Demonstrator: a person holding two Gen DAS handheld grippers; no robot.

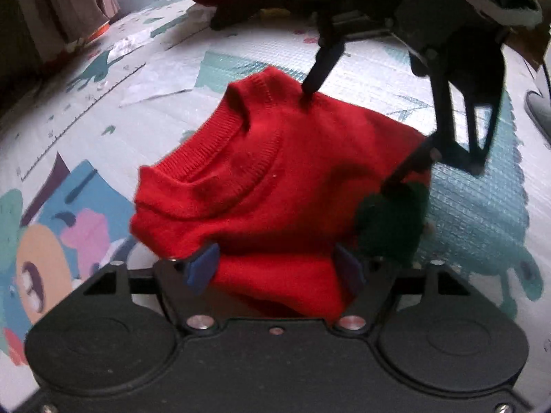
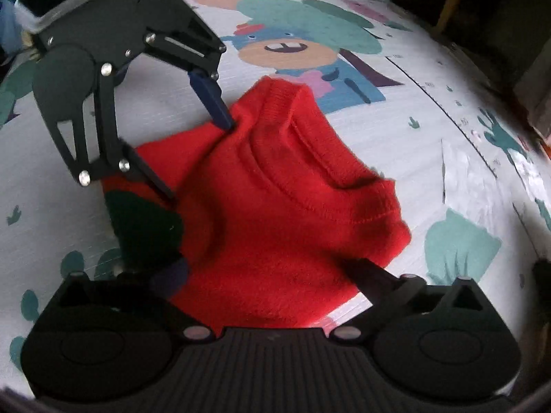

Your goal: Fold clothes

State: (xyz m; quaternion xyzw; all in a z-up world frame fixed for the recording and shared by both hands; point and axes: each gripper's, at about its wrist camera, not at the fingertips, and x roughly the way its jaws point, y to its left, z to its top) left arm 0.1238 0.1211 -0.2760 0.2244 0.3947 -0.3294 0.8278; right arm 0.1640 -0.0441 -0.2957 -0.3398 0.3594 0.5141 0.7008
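A red knitted sweater (image 1: pixel 261 179) lies bunched and folded on the printed play mat (image 1: pixel 144 79), its ribbed neckline facing up. A dark green patch (image 1: pixel 389 220) sits at one edge of it. My left gripper (image 1: pixel 275 268) is open, its blue pads (image 1: pixel 203 268) spread wide over the near edge of the sweater. Opposite it, my right gripper (image 1: pixel 354 134) is open too, one fingertip touching the knit. In the right wrist view the sweater (image 2: pixel 292 213) fills the middle, my right gripper (image 2: pixel 268 273) straddles its near edge, and my left gripper (image 2: pixel 196 158) stands open at the far left side.
The mat (image 2: pixel 465 158) with cartoon prints spreads all around the sweater. A heap of dark and red clothes (image 1: pixel 234 0) lies at the far edge, with a curtain (image 1: pixel 69 3) beside it. Wooden chair legs (image 2: pixel 447 3) stand past the mat's far right.
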